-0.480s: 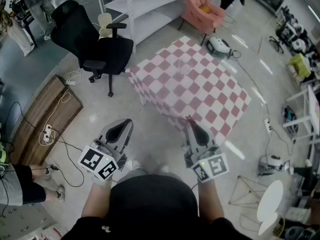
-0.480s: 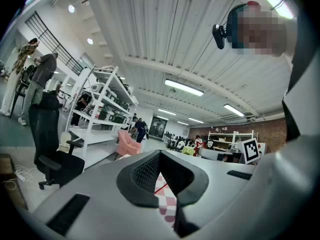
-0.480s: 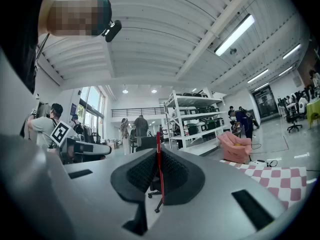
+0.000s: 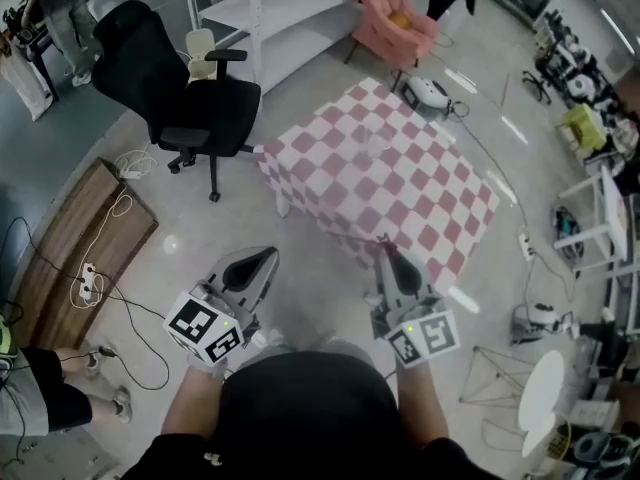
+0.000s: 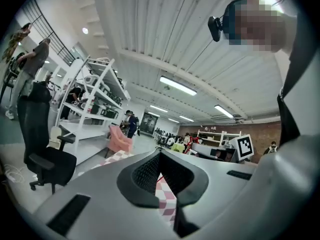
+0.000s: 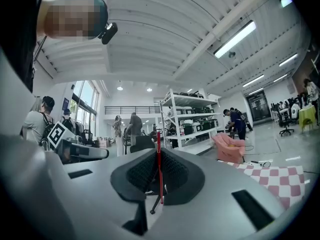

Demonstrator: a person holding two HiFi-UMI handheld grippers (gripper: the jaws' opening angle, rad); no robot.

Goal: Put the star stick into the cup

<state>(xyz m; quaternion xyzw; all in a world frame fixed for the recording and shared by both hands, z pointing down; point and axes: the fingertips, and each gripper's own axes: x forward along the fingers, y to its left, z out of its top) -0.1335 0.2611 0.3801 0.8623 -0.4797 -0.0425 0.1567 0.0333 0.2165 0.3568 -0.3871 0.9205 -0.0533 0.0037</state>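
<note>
A table under a pink-and-white checked cloth (image 4: 400, 183) stands ahead of me on the floor. I cannot make out a cup on it for sure. My right gripper (image 4: 385, 250) is held short of the table's near corner, shut on a thin red stick (image 6: 159, 164) that stands upright between its pads. The stick's star end is not visible. My left gripper (image 4: 268, 256) hovers over bare floor left of the table. In the left gripper view, that left gripper (image 5: 160, 153) has its tips touching, with nothing between them.
A black office chair (image 4: 185, 88) stands left of the table, white shelving (image 4: 290, 8) and a pink armchair (image 4: 395, 18) behind it. A wooden board with cables (image 4: 80, 238) lies at the left. A white round table (image 4: 540, 398) and wire frame are at the right. People stand in the background.
The left gripper has shifted slightly down and to the right in the head view. The right gripper has kept its place and its hold on the red stick.
</note>
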